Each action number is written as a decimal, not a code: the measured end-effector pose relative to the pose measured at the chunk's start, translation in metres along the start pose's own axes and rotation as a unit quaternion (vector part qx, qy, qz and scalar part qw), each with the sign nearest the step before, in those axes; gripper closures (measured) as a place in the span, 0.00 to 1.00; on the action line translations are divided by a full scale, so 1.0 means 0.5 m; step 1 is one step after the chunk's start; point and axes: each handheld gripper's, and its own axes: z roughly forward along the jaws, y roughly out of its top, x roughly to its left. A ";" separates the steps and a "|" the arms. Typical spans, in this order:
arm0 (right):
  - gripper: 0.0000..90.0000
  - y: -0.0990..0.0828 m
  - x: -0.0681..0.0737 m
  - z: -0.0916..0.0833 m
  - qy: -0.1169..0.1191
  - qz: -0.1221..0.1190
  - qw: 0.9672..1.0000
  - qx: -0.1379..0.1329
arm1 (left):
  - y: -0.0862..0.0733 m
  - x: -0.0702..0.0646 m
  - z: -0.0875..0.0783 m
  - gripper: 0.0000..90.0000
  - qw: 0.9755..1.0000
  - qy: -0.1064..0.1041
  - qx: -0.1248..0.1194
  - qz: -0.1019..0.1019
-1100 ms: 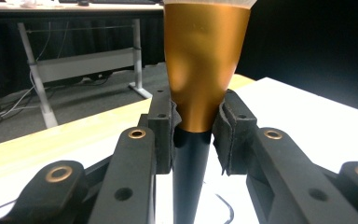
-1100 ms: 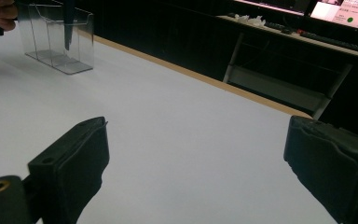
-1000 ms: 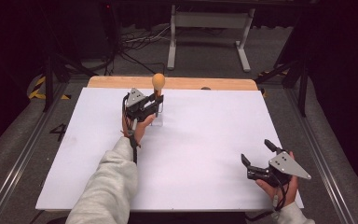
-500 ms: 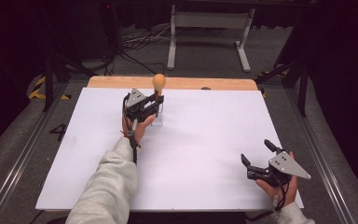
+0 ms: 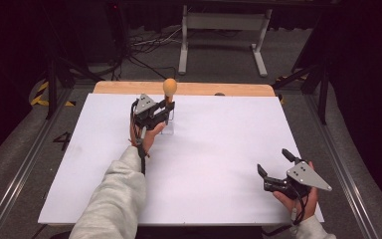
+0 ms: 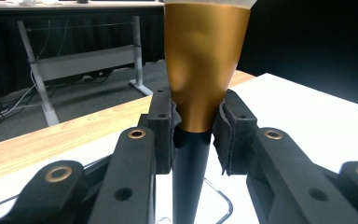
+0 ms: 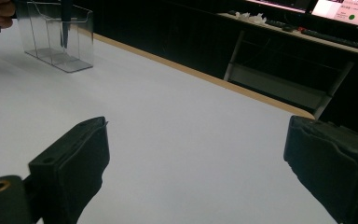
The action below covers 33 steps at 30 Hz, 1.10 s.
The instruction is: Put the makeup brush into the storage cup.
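My left gripper (image 5: 165, 111) stands at the far middle of the white table, shut on a brush-like tool (image 5: 169, 87) with a rounded gold top. In the left gripper view the pads (image 6: 163, 126) clamp the narrow end of the gold cone (image 6: 205, 70), where it meets the black tapered handle (image 6: 189, 172). The handle points down into a clear plastic holder (image 5: 168, 129), which stands upright on the table. My right gripper (image 5: 273, 162) rests near the front right corner, open, with nothing between its jaws. Its own view shows the clear holder (image 7: 56, 37) far off with the dark handle (image 7: 66, 18) inside.
A white sheet (image 5: 219, 149) covers the table, with a wooden strip (image 5: 129, 87) along its far edge. Beyond stand a grey desk frame (image 5: 224, 25) and floor cables (image 5: 144, 45). Monitors (image 7: 345, 9) glow behind the table in the right gripper view.
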 end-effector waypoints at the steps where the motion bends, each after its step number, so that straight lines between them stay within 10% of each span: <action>1: 0.08 0.000 0.000 0.000 0.000 0.000 1.000 0.001 | 0.000 0.000 0.000 0.78 1.000 -0.001 -0.001 -0.001; 10: 0.09 0.000 0.000 0.000 0.001 0.000 1.000 0.001 | 0.004 -0.001 -0.004 0.77 1.000 0.001 0.000 0.002; 20: 0.09 0.001 0.001 0.001 0.003 0.002 1.000 0.002 | 0.021 -0.002 -0.026 0.42 1.000 0.000 0.005 0.007; 33: 0.09 0.002 0.001 0.000 0.002 0.003 1.000 0.000 | 0.050 -0.022 -0.071 0.10 0.998 0.007 0.010 0.061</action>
